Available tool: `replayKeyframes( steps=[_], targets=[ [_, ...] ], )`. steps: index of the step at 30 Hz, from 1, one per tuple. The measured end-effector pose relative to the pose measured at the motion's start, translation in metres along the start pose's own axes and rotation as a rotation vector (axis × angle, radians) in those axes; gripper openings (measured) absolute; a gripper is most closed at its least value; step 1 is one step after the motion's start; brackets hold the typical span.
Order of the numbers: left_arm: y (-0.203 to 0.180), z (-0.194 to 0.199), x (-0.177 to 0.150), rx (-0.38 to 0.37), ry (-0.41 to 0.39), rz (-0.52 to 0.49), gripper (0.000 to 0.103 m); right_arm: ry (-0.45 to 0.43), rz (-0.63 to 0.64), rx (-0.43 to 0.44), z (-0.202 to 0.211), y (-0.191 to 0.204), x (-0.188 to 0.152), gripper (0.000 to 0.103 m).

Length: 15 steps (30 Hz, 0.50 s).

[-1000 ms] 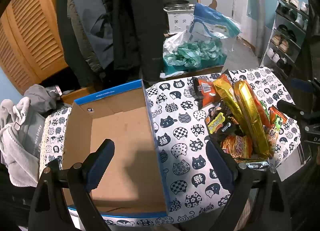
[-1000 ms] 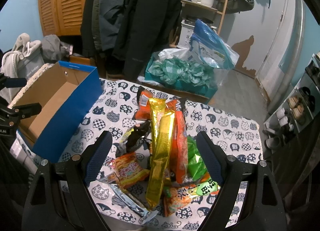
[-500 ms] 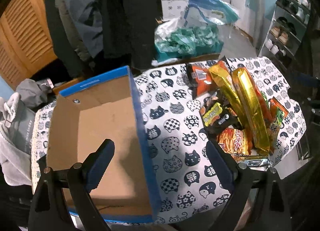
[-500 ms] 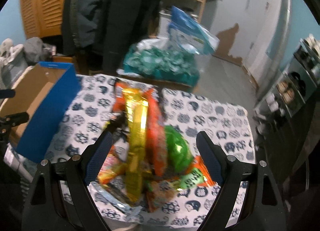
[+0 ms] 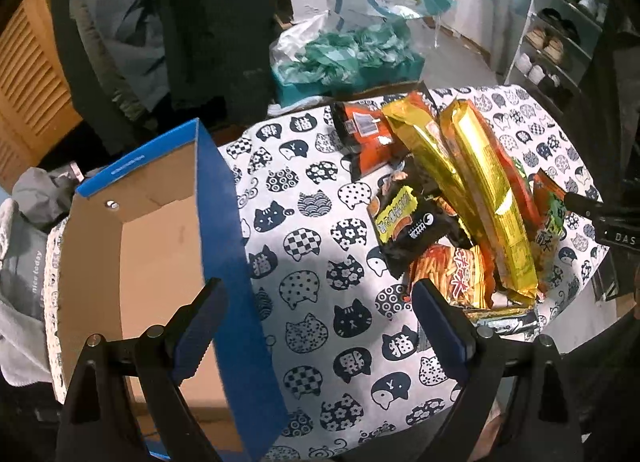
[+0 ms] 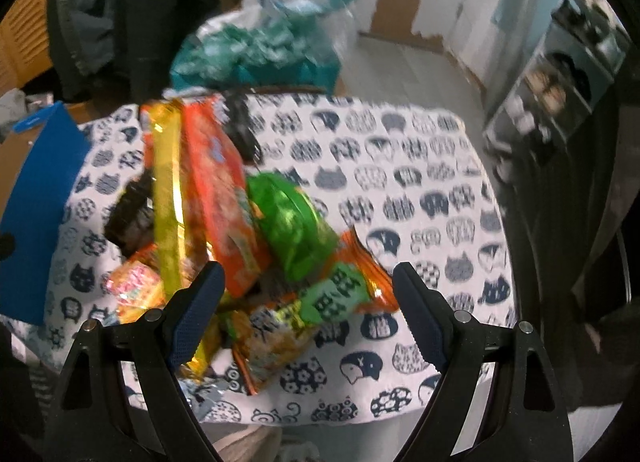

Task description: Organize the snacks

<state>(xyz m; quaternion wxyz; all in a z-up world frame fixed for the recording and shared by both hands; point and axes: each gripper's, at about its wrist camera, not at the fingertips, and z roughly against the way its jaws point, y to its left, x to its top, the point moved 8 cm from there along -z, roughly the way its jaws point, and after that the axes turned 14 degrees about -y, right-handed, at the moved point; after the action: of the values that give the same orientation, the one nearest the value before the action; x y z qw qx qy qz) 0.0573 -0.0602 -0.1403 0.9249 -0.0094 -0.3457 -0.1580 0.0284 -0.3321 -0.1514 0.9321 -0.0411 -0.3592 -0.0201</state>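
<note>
- Blue-padded and spread wide, the left gripper [image 5: 320,302] holds nothing; its left finger hangs over the cardboard box [image 5: 132,262], its right finger sits at the near edge of the snack pile [image 5: 460,214], and the box's blue side wall [image 5: 224,222] runs up between the two.
- Blue pads likewise face each other on the right gripper [image 6: 308,290], which is fully parted and empty, hovering low over the near end of the same pile [image 6: 240,222]; whether either finger touches a packet cannot be told, as this view is smeared by motion.
- Between the right gripper's fingers lie a green-labelled orange packet [image 6: 340,298] and a printed noodle-style packet [image 6: 272,342]; just beyond them sit a green bag [image 6: 292,222], a long orange-red packet [image 6: 216,190] and a long gold packet [image 6: 168,198].
- From the left wrist, two long gold packets [image 5: 492,198] lean across the heap, with a black-and-yellow bag [image 5: 408,226] and an orange snack bag [image 5: 460,274] on their near left, and an orange packet with a white label [image 5: 364,134] at the far end.
- Brown inside and blue outside, the box stands open on the left part of the table and shows only a bare cardboard floor.
- All the snacks rest on the cat-print tablecloth [image 5: 320,262], well to the right of the box.
- Beyond the table are dark coats [image 5: 216,22], a clear sack of teal bags [image 5: 344,50] and a shoe rack [image 5: 560,22].
</note>
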Motion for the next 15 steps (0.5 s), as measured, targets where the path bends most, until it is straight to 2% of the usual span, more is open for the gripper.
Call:
replayKeyframes(
  steps=[8, 15],
  targets=[
    [-0.002, -0.023, -0.006, 0.022, 0.04, -0.001, 0.094, 0.133, -0.123, 0.0, -0.029, -0.01, -0.034, 0.084],
    [-0.003, -0.047, -0.007, 0.019, 0.063, -0.01, 0.094, 0.192, -0.096, -0.021, -0.053, -0.002, -0.047, 0.084]
  ],
)
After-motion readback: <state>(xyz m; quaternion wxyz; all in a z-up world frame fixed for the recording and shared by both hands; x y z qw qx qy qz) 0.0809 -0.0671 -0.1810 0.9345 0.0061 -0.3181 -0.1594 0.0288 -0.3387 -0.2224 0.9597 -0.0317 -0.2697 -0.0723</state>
